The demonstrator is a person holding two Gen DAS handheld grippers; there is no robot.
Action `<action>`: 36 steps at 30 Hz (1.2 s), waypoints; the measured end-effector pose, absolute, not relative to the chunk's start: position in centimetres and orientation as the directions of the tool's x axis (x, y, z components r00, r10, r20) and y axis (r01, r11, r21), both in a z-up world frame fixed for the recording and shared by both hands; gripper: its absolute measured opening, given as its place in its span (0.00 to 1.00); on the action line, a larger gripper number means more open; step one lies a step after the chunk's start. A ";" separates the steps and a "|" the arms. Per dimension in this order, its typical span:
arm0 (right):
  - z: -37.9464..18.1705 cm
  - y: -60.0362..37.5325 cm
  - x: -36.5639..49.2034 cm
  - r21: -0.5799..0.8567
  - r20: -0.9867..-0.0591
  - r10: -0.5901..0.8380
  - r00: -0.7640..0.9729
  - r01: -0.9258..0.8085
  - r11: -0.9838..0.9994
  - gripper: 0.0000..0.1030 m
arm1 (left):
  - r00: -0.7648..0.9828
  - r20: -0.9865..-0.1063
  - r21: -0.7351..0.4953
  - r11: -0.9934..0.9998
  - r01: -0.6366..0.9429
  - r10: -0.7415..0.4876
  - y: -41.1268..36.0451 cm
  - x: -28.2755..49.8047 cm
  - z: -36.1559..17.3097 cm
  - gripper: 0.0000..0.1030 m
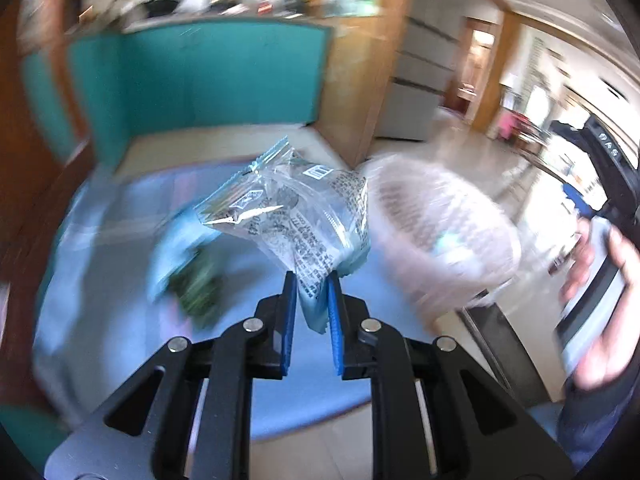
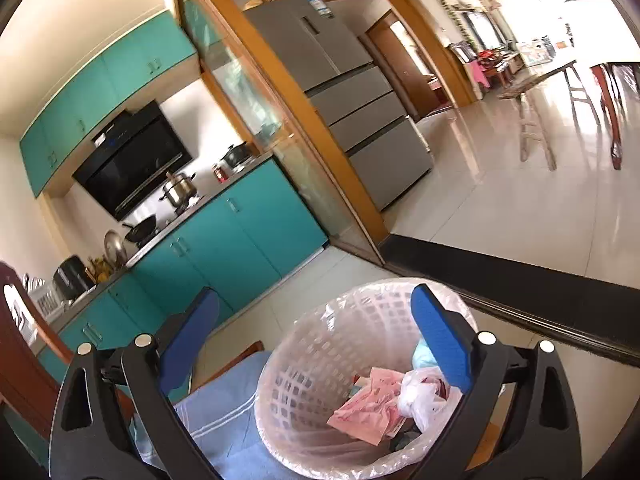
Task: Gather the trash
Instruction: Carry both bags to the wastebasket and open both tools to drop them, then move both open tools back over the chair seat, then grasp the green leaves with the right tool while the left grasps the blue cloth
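Clamping a clear wrapper (image 1: pixel 288 216), your left gripper (image 1: pixel 312 304) hangs beside the bin (image 2: pixel 320 364); your right gripper (image 2: pixel 316 328) gapes empty above it. Several scraps are binned already; another wrapper (image 1: pixel 188 276) waits on the table (image 1: pixel 100 320).

Left tool (image 1: pixel 312 292): black frame, blue ridged pads. Right tool (image 2: pixel 316 336): the same black and blue. Wrapper (image 1: pixel 296 208): clear film with black print, a white barcode patch and pale blue edging. Waste basket (image 2: pixel 320 360): white lattice pattern, lined with clear plastic. Its contents: pink paper (image 2: pixel 368 408), a white bag (image 2: pixel 420 396), a light blue scrap (image 2: pixel 424 354). Bench (image 2: pixel 224 412): covered in blue cloth with thin white stripes. Cabinets (image 2: pixel 224 240): teal. Fridge (image 2: pixel 360 112): grey.
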State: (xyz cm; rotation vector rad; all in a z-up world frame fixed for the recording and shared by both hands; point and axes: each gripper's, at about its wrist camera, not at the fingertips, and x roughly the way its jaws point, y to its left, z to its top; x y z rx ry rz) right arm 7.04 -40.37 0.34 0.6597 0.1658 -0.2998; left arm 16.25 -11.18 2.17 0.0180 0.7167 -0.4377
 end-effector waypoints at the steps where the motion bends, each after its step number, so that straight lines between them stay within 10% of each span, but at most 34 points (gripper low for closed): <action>1: 0.3 -40.5 6.6 0.589 -0.232 -0.236 0.944 0.329 0.738 0.92 | 0.659 -0.632 -0.137 0.896 0.424 -0.408 -12.9 16.8 2.7 0.16; 4: 0.8 -40.6 5.9 0.610 -0.189 -0.255 0.948 0.317 0.726 0.92 | 0.613 -0.618 -0.182 0.848 0.497 -0.492 -19.3 19.8 3.7 0.20; 6: 1.0 -40.6 5.8 0.603 -0.170 -0.256 0.952 0.306 0.737 0.92 | 0.602 -0.639 -0.164 0.849 0.502 -0.479 -22.6 21.5 3.1 0.72; 7: 1.2 -40.6 5.6 0.588 -0.166 -0.257 0.952 0.305 0.749 0.92 | 0.620 -0.641 -0.142 0.864 0.483 -0.451 -23.1 21.8 2.9 0.77; 26: -1.4 -24.0 11.6 0.366 -0.504 0.331 0.798 -0.150 0.918 0.92 | 0.779 -0.617 -0.033 0.993 0.115 -0.110 2.4 12.7 1.5 0.89; 36: -4.0 -17.3 13.4 0.307 -0.600 0.382 0.703 -0.238 0.921 0.91 | 0.785 -0.618 -0.040 0.999 0.035 -0.052 4.6 12.9 1.5 0.89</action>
